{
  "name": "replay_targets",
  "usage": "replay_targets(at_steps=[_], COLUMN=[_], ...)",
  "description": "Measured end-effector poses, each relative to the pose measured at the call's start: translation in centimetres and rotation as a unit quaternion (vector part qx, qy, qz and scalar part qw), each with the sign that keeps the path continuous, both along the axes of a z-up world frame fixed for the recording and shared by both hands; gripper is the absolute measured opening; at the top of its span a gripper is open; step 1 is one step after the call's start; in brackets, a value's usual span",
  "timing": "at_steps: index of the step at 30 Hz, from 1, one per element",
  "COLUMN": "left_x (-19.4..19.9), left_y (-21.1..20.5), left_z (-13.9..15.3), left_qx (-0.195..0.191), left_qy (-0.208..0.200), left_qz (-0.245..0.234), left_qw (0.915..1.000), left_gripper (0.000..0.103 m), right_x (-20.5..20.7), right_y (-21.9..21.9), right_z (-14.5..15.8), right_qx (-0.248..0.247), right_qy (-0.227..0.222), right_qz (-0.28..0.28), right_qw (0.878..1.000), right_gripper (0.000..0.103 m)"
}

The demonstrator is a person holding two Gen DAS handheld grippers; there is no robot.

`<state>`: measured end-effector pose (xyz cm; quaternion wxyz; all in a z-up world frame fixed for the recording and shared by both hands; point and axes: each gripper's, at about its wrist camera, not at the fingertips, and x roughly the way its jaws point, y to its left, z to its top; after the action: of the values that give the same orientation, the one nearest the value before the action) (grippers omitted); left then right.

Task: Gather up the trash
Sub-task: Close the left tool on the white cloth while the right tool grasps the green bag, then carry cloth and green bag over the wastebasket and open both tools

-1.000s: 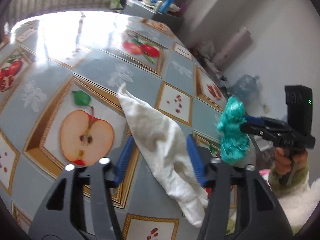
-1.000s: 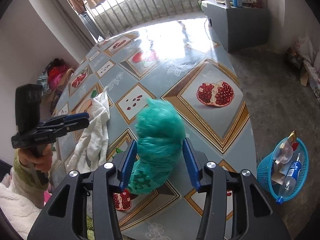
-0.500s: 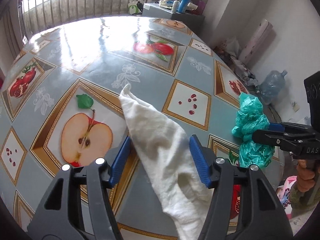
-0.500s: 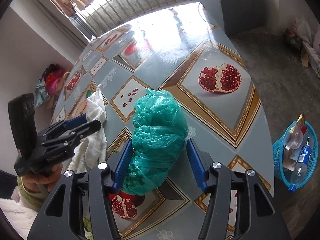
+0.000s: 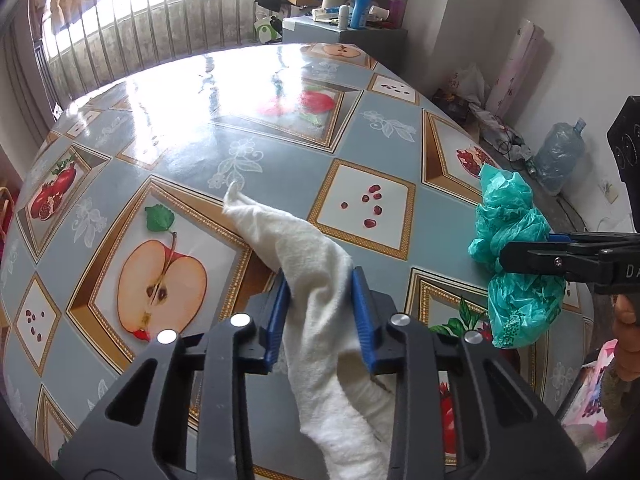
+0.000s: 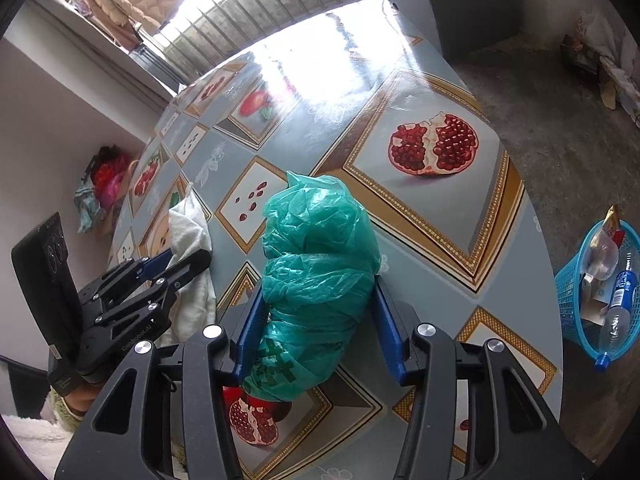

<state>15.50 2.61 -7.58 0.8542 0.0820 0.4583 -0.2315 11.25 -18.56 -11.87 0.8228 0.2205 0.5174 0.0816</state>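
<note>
A white cloth (image 5: 320, 280) lies across the fruit-patterned table (image 5: 200, 140). My left gripper (image 5: 320, 280) is shut on it, both blue pads pressing its folds. A crumpled green plastic bag (image 6: 316, 264) is held in my right gripper (image 6: 318, 292), which is shut on its middle, above the table near the right edge. In the left wrist view the bag (image 5: 516, 256) hangs from the right gripper at the far right. The cloth (image 6: 192, 248) and left gripper (image 6: 176, 264) show at the left of the right wrist view.
A blue trash basket (image 6: 596, 296) with a bottle and wrappers stands on the floor to the right of the table. A grey cabinet (image 5: 344, 32) with bottles stands beyond the table's far end. A large water jug (image 5: 556, 156) and bags lie along the right wall.
My left gripper has closed from open onto the white cloth. My right gripper still holds the green bag, now steadier and a little lower toward the table.
</note>
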Motion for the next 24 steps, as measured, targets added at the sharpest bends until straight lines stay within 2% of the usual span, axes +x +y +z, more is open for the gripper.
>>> replay_targets(at_steps=[8, 17, 21, 24], left_x=[-0.4, -0.5, -0.5, -0.7], left_y=[-0.5, -0.8, -0.6, -0.5], left_z=[0.0, 0.3, 0.8, 2.2], left_qx=[0.015, 0.023, 0.017, -0.001], left_qy=[-0.014, -0.021, -0.026, -0.036], left_qz=[-0.007, -0.007, -0.008, -0.021], left_qw=[0.9998, 0.9995, 0.9995, 0.9992], left_gripper=[0.018, 0.013, 0.010, 0.010], right_x=[-0.4, -0.8, -1.0, -1.3], right_y=[-0.7, -1.2, -1.5, -1.9], right_z=[0.0, 0.0, 0.4, 1.3], right_qx=[0.001, 0.008, 0.023, 0.045], right_qy=[-0.005, -0.012, -0.025, -0.044], right_qz=[-0.007, -0.009, -0.008, -0.012], right_qw=[1.000, 1.000, 0.999, 0.998], right_gripper=[0.048, 0.047, 0.046, 0.046])
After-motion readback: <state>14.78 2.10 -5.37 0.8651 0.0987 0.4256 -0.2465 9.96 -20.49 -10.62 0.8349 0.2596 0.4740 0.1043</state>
